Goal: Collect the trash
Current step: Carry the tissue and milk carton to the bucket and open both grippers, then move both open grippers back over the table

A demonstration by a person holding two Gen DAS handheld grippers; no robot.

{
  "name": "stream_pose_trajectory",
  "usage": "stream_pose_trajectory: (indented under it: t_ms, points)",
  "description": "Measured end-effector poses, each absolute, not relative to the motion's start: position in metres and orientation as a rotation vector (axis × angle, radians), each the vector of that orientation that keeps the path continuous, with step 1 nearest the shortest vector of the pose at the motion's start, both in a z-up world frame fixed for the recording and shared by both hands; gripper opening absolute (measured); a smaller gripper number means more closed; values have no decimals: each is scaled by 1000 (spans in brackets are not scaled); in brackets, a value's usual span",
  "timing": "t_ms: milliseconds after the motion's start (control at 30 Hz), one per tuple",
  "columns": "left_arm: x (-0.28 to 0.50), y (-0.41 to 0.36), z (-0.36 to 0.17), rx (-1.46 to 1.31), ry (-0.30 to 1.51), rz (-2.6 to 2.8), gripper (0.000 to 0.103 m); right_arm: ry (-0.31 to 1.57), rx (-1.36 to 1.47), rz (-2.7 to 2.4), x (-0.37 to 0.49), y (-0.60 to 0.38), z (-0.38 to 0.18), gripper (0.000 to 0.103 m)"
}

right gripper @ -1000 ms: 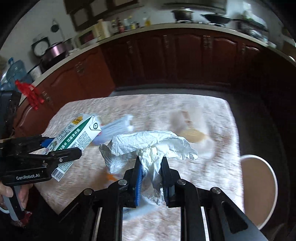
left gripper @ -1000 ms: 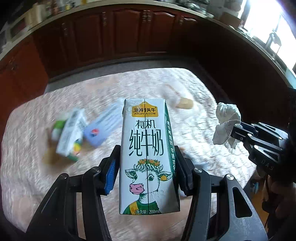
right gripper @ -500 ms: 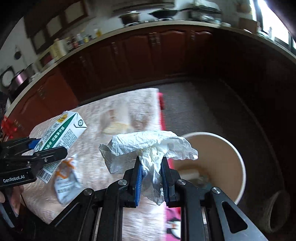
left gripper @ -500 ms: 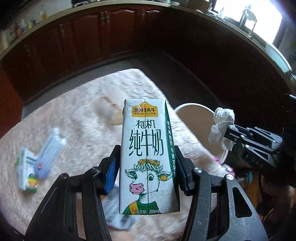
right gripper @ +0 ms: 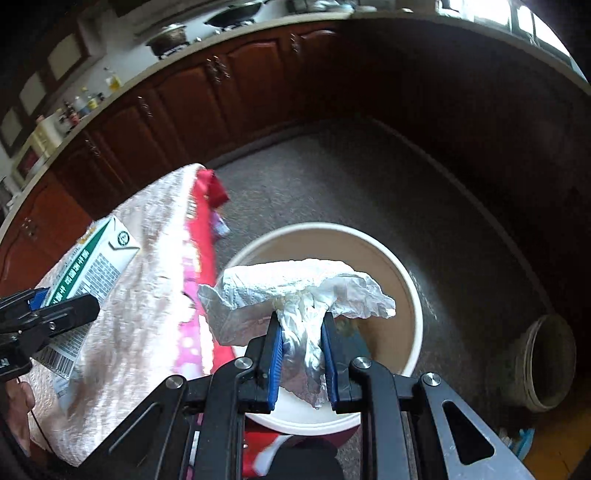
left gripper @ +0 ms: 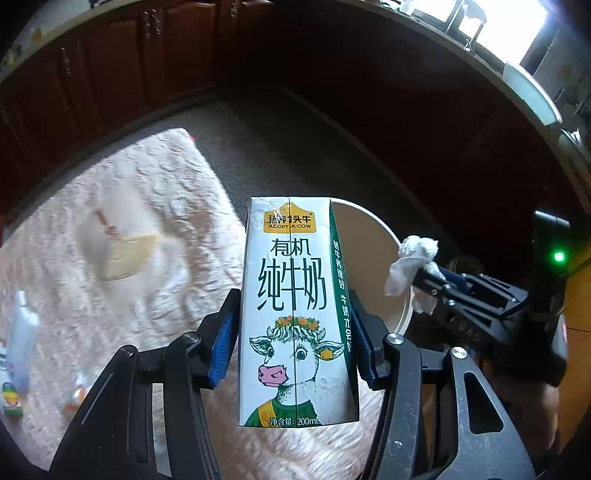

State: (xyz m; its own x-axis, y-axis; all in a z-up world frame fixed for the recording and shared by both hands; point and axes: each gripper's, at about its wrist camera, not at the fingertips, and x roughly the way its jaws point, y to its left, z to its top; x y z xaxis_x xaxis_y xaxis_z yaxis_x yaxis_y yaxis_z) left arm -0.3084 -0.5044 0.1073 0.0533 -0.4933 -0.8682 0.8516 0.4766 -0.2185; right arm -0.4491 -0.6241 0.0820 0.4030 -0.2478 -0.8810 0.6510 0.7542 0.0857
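Dark reddish wooden cabinets (right gripper: 236,92) curve around a grey carpeted floor (right gripper: 369,177). A pale countertop (right gripper: 258,33) above them carries pots and bottles. Bright daylight pours through a window (left gripper: 509,33). A table under a pinkish textured cloth (left gripper: 129,221) stands at the left.

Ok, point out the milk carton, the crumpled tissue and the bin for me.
milk carton (left gripper: 295,310), left wrist view, front face between the pads.
crumpled tissue (right gripper: 295,280), right wrist view, spread top.
bin (right gripper: 413,295), right wrist view, right rim.
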Motion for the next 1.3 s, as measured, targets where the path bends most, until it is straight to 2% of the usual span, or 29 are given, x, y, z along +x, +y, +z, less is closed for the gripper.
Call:
stream_pose_trajectory:
  t_ms: [233, 300, 333, 367, 600, 1300]
  points:
    - [-306, -528, 86, 362, 1166, -1092, 53, 1059, 487, -618, -448, -639, 57, 18]
    - [-305, -532, 82, 358, 1170, -1090, 53, 1067, 490, -646, -447, -643, 53, 30]
    - [-304, -533, 79, 360, 1174, -1095, 53, 1065, 492, -658, -445, -644, 51, 47]
    - [-304, -535, 77, 367, 1179, -1096, 53, 1054, 499, -666, -447, -646, 51, 51]
    - [-306, -535, 73, 369, 1173, -1104, 65, 1037, 553, -689, -456, -653, 49, 51]
    - [-325, -485, 111, 389, 1066, -1068, 65, 1016, 556, -676, -458, -640, 60, 52]
